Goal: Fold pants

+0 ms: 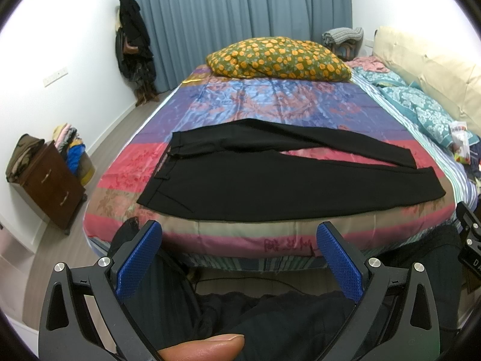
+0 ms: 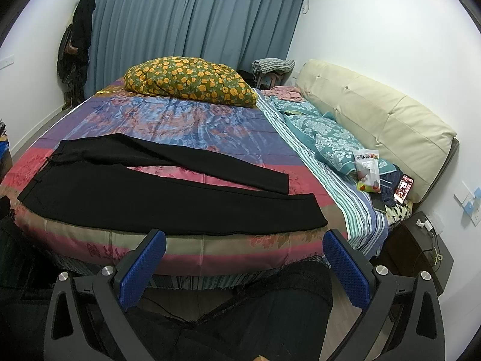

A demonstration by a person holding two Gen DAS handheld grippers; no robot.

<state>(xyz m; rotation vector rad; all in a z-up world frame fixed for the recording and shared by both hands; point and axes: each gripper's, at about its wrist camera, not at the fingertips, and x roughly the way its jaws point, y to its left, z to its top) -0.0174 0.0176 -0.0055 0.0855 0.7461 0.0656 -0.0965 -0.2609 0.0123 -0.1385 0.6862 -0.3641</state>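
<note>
Black pants (image 1: 270,183) lie flat across the near part of the bed, waistband to the left, both legs spread to the right with a gap between them. They also show in the right wrist view (image 2: 144,192). My left gripper (image 1: 239,234) is open and empty, held off the bed's near edge, in front of the pants. My right gripper (image 2: 245,242) is open and empty too, off the near edge, close to the leg ends.
The bed has a colourful patterned cover (image 1: 270,102). A yellow-flowered pillow (image 1: 279,57) lies at the far side. Teal bedding (image 2: 327,138), a snack bag (image 2: 366,171) and a phone (image 2: 404,188) lie right. A cream headboard (image 2: 375,120) stands right. A brown nightstand (image 1: 51,180) stands left.
</note>
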